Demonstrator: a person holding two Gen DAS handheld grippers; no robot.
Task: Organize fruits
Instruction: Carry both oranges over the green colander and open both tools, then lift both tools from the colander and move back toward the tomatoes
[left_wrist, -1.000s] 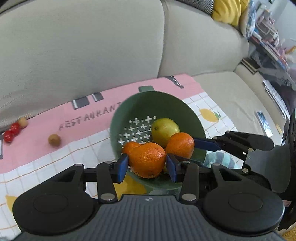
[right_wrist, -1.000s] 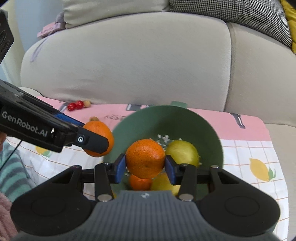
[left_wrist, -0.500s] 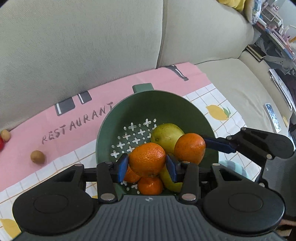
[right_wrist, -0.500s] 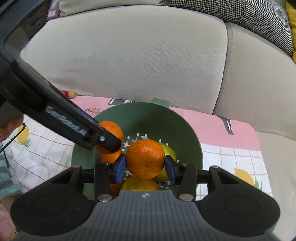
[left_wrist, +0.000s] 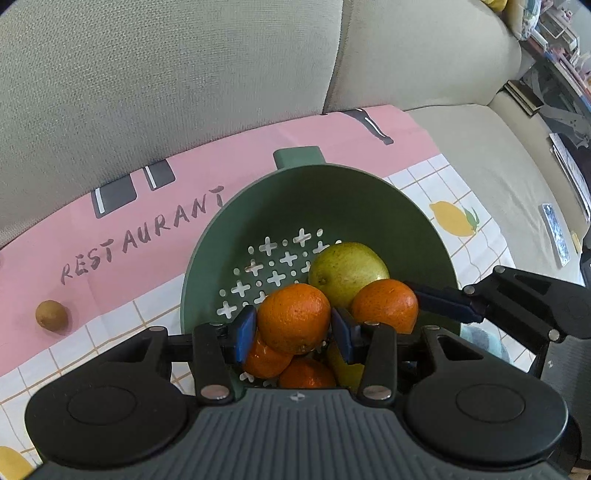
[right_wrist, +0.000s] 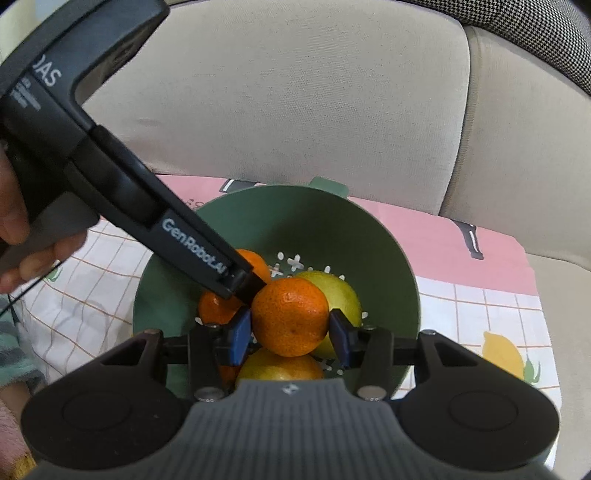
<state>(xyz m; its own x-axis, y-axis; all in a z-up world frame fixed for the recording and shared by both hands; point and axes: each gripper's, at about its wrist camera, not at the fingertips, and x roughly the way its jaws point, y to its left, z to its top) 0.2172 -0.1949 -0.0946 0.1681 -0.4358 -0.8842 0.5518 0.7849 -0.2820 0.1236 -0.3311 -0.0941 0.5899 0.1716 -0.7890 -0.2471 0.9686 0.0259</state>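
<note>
A green colander (left_wrist: 351, 206) sits on a pink and white cloth (left_wrist: 110, 221) spread on a sofa seat. My left gripper (left_wrist: 293, 332) is shut on an orange (left_wrist: 293, 317), low over the bowl's near side. My right gripper (right_wrist: 291, 332) is shut on a second orange (right_wrist: 290, 315), beside the first. In the left wrist view this second orange (left_wrist: 386, 304) comes in from the right on a blue-padded finger (left_wrist: 447, 304). A yellow-green pear (left_wrist: 347, 267) and other oranges (left_wrist: 266, 356) lie in the colander (right_wrist: 314, 221). The left gripper's finger (right_wrist: 207, 254) half hides its orange (right_wrist: 258, 264).
A small brown fruit (left_wrist: 51, 314) lies on the cloth left of the colander. The beige sofa back (left_wrist: 166, 74) rises right behind the cloth. A person's hand (right_wrist: 22, 236) holds the left gripper's handle. Books and clutter (left_wrist: 554, 74) lie at the far right.
Both grippers have come down over the colander with their oranges still held. The left one moved from in front of the near rim to over the bowl, close to the right one.
</note>
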